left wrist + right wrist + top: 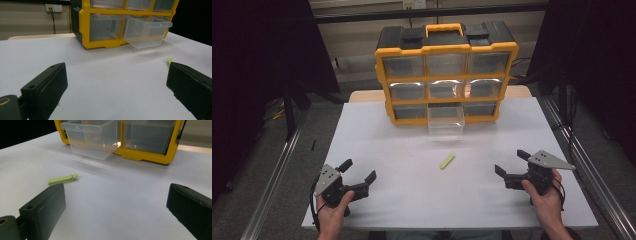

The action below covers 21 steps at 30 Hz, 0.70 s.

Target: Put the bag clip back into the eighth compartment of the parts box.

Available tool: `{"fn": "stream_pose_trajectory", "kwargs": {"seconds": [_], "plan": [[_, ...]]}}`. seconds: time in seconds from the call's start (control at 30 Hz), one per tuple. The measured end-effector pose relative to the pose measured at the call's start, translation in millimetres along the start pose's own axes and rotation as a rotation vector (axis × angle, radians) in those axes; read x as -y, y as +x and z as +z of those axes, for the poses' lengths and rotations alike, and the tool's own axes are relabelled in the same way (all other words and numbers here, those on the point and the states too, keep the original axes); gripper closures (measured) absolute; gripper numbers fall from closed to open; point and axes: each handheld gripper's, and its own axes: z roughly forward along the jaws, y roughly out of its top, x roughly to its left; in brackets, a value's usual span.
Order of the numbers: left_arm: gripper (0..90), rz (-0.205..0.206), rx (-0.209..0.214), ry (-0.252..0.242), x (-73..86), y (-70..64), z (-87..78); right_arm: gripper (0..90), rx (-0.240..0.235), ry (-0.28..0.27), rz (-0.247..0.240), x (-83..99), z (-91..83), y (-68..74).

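A small flat light-green clip lies on the white table, in front of the organizer; it shows again as the clip and its tip peeks past a jaw. A yellow-and-black drawer organizer stands at the back, its bottom middle clear drawer pulled out and empty. My left gripper rests open at the near left, nothing between its jaws. My right gripper stands open at the near right, also holding nothing. The clip lies between them, closer to the right one.
The organizer has several clear drawers in three rows, the others shut. The open drawer juts over the table. Metal rails run along both table sides. A wall socket sits behind.
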Motion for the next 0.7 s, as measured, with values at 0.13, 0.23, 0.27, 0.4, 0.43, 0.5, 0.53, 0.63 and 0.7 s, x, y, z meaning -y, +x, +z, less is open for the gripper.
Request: {"fn": "stream_pose_trajectory", "kwargs": {"seconds": [0.13,0.23,0.27,0.4,0.43,0.5,0.53,0.63,0.7], "plan": [[3.6,-0.011,0.002,-0.006,0.0,-1.0,-0.3,1.9,-0.024,0.019,0.022,-1.6,4.0,1.3],[3.6,0.001,0.002,-0.005,-1.1,-1.3,-1.0,2.3,-0.068,0.045,0.039,-2.7,7.9,1.8],[3.6,0.004,0.006,-0.006,-1.6,-1.5,-1.0,2.7,-0.074,0.055,0.044,-3.2,9.0,2.5],[3.6,-0.002,0.001,-0.013,-1.6,-4.0,-0.4,2.9,-0.138,0.120,0.015,-5.1,12.0,5.7],[3.6,0.015,0.001,0.001,-1.9,-2.8,-1.1,2.9,-0.145,0.124,0.007,-6.0,13.0,7.6],[3.6,0.001,-0.005,-0.008,-1.4,-3.8,0.8,3.0,-0.167,0.131,0.006,-7.9,15.1,10.0],[3.6,0.030,-0.001,0.015,-1.3,-1.6,-0.2,2.9,-0.172,0.133,0.001,-9.0,16.3,11.4],[3.6,0.010,0.002,0.007,-0.1,-2.0,1.8,3.0,-0.202,0.142,-0.005,-12.0,21.5,14.5],[3.6,0.009,-0.001,0.008,0.1,-1.6,1.3,3.0,-0.224,0.145,-0.012,-13.5,24.5,15.5]]}}
